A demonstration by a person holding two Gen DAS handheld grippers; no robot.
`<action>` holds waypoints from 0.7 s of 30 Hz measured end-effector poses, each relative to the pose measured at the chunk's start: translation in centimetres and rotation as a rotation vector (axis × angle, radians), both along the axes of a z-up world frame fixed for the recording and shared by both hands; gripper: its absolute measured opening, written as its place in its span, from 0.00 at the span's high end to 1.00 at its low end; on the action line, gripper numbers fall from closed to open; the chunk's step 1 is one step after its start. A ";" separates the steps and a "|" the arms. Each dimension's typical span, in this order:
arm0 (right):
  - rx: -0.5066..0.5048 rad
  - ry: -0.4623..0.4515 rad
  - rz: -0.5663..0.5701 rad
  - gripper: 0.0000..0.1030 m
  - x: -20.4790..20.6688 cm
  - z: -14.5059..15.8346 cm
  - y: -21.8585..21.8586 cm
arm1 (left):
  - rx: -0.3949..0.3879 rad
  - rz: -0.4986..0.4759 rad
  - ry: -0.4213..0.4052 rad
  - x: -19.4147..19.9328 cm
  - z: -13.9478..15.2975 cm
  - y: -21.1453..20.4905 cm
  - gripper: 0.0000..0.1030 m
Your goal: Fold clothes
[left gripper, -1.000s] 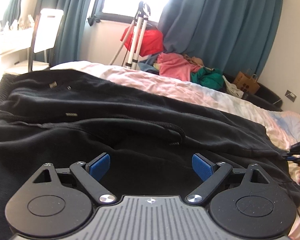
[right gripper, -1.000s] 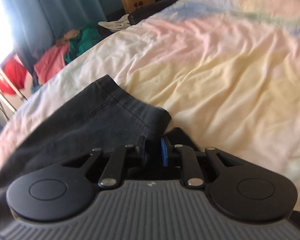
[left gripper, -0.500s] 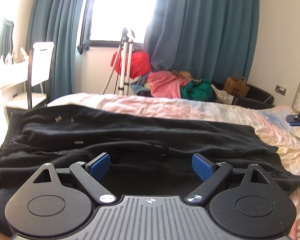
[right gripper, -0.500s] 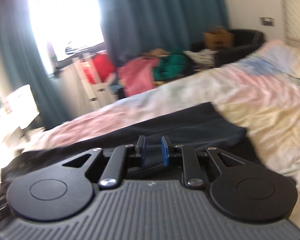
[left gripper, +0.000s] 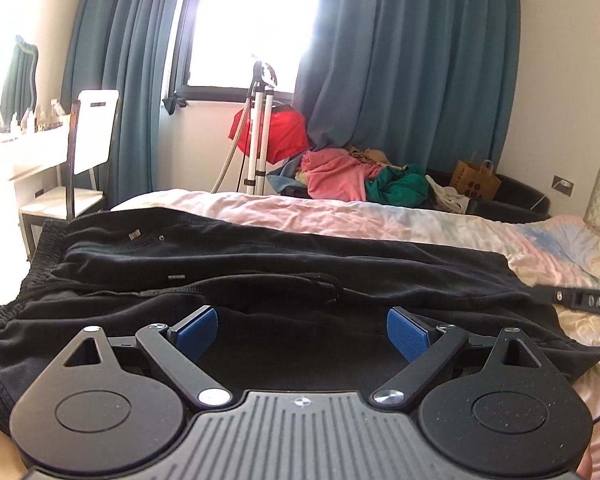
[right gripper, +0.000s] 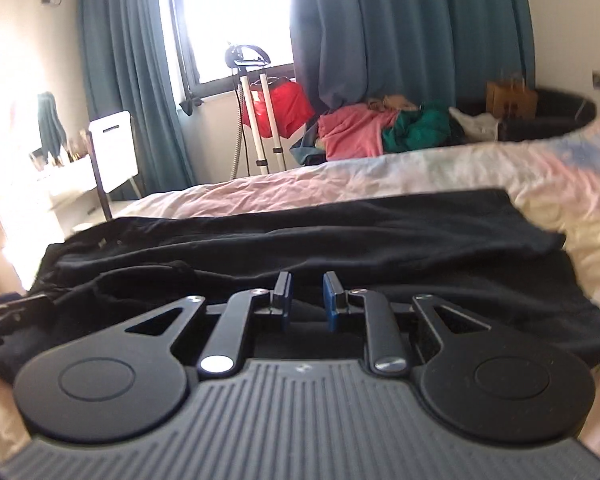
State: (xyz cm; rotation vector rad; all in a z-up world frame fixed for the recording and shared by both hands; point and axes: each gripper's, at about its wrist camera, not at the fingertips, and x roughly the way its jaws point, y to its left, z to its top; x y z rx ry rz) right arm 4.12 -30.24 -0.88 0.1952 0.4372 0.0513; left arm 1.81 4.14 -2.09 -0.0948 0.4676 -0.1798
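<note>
A pair of black trousers (left gripper: 260, 264) lies stretched across the bed (left gripper: 440, 224), its elastic waistband bunched at about 9 o'clock in the left wrist view and its leg ends reaching toward 3 o'clock, where the hems stop on the pastel sheet. The garment looks already doubled lengthwise, one leg over the other, with a drawcord loop resting on the top layer near the middle. The left tongs (left gripper: 302, 330) stand wide, blue pads far apart, hovering low over the near edge of the cloth and holding nothing. The right tongs (right gripper: 307, 298) are narrow, with only a slim gap between the pads, and no fabric shows between them; they hang over the near middle of the trousers, facing 12 o'clock toward the window. Beyond the bed, at 12 to 1 o'clock, a heap of pink and green clothes (left gripper: 364, 178) waits beside a stand with white legs (left gripper: 258, 140). The step in hand seems to be the pause between folds. The next move probably calls for each of the tongs to grip one end, waistband and hems, then bring them together without dragging the layers askew.
</note>
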 end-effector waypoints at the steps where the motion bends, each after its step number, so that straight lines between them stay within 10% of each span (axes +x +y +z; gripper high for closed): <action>1: 0.021 0.009 -0.008 0.79 0.0 -0.2 -0.3 | -0.015 0.004 0.013 0.3 -0.2 0.3 0.08; 4: 0.068 0.031 -0.038 0.76 0.2 -0.9 -1.0 | -0.038 0.045 0.058 1.5 -0.9 1.7 0.08; 10: 0.153 0.063 -0.069 0.30 0.4 -2.1 -2.4 | -0.110 0.268 0.134 2.8 -0.9 8.0 0.06; 21: 0.365 0.059 -0.091 0.30 0.0 -3.0 -5.9 | -0.442 0.755 0.227 -0.5 -0.5 24.6 0.01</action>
